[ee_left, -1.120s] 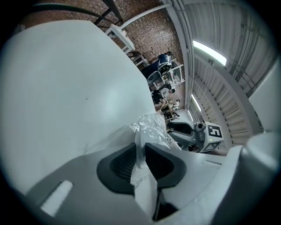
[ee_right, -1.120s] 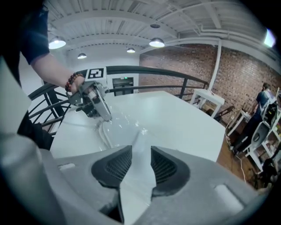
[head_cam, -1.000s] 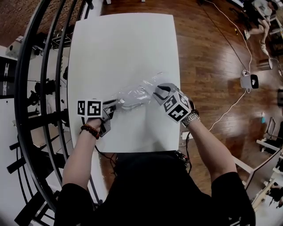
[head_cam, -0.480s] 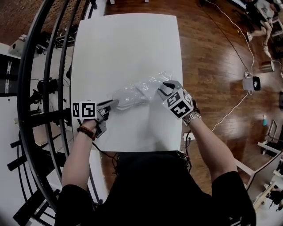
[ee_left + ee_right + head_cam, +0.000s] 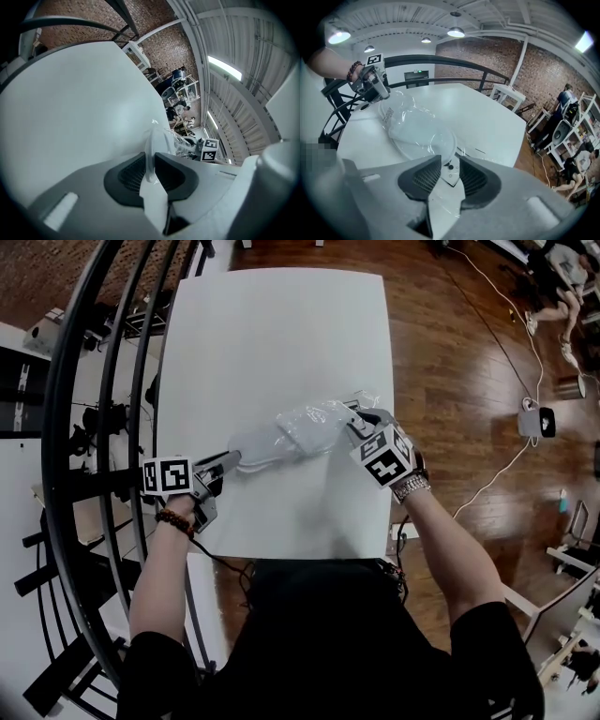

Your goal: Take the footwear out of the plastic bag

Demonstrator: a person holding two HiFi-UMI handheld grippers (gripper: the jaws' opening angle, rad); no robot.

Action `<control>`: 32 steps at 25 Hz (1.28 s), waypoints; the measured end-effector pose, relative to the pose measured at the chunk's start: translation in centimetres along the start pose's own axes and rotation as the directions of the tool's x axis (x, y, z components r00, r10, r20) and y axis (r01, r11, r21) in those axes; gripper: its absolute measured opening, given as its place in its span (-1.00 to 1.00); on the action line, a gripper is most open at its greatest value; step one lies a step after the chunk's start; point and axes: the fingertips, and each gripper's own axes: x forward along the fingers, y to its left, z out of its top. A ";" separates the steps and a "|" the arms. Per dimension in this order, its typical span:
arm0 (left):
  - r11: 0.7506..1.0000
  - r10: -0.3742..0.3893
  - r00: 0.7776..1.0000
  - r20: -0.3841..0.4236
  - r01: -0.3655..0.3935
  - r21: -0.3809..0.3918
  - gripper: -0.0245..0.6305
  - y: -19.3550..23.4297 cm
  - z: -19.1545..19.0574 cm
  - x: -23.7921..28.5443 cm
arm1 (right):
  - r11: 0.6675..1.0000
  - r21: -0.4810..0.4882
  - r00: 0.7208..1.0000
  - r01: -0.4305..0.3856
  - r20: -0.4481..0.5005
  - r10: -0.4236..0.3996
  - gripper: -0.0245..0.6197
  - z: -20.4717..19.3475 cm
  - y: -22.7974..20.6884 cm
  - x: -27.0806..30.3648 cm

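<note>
Where the pads of the left gripper [image 5: 150, 169] nearly meet, they pinch a thin white edge of the footwear [image 5: 255, 448]. The jaws of the right gripper [image 5: 447, 169] stand wider and clamp the rim of the plastic bag [image 5: 317, 421]. The footwear lies on the table [image 5: 272, 334], its long axis running from gripper to gripper, with perhaps the heel end leftward. Compared with a second ago, the left gripper sits further left and more white shows outside the bag.
</note>
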 end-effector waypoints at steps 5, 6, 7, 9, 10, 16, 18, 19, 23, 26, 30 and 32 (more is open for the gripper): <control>0.999 0.009 0.999 0.053 -0.007 -0.036 -0.68 0.9 0.3 -1.1 | 0.998 0.021 0.998 0.053 -0.033 -0.053 -0.58 -1.3 -1.5 0.2; 0.999 0.014 0.998 0.067 -0.011 -0.046 -0.68 1.1 0.3 -1.4 | 0.997 0.030 0.997 0.064 -0.041 -0.063 -0.58 -1.7 -1.9 0.2; 0.998 0.017 0.997 0.082 -0.013 -0.056 -0.68 1.3 0.4 -1.7 | 0.996 0.040 0.996 0.076 -0.050 -0.074 -0.58 -2.0 -2.2 0.1; 0.997 0.021 0.994 0.110 -0.013 -0.077 -0.69 1.8 0.8 -2.5 | 0.993 0.056 0.993 0.101 -0.067 -0.097 -0.58 -2.4 -2.8 0.0; 0.996 0.023 0.992 0.123 -0.012 -0.087 -0.69 2.1 1.0 -3.0 | 0.991 0.063 0.991 0.115 -0.075 -0.110 -0.58 -2.5 -3.0 0.0; 0.991 0.039 0.979 0.199 -0.012 -0.131 -0.69 3.3 2.1 -4.4 | 0.976 0.118 0.979 0.183 -0.114 -0.170 -0.58 -2.9 -4.3 -0.1; 0.989 0.047 0.973 0.225 -0.014 -0.147 -0.69 3.6 2.4 -4.7 | 0.969 0.143 0.975 0.202 -0.125 -0.185 -0.58 -3.1 -4.8 -0.2; 0.988 0.053 0.969 0.240 -0.016 -0.155 -0.69 3.8 2.7 -4.9 | 0.965 0.157 0.973 0.210 -0.128 -0.191 -0.60 -3.1 -5.0 -0.1; 0.980 0.081 0.944 0.320 -0.016 -0.200 -0.69 4.5 3.9 -6.1 | 0.944 0.234 0.970 0.231 -0.127 -0.206 -0.63 -2.8 -6.1 -0.3; 0.972 0.102 0.920 0.379 -0.011 -0.237 -0.69 4.9 4.6 -6.6 | 0.918 0.300 0.963 0.259 -0.151 -0.223 -0.65 -3.4 -7.1 -0.6; 0.959 0.130 0.887 0.442 0.001 -0.284 -0.69 5.9 5.3 -7.1 | 0.869 0.394 0.950 0.299 -0.212 -0.230 -0.66 -4.8 -7.5 -0.7; 0.953 0.145 0.870 0.471 0.006 -0.304 -0.69 6.1 5.6 -7.1 | 0.852 0.429 0.951 0.300 -0.210 -0.228 -0.66 -4.7 -7.9 -0.6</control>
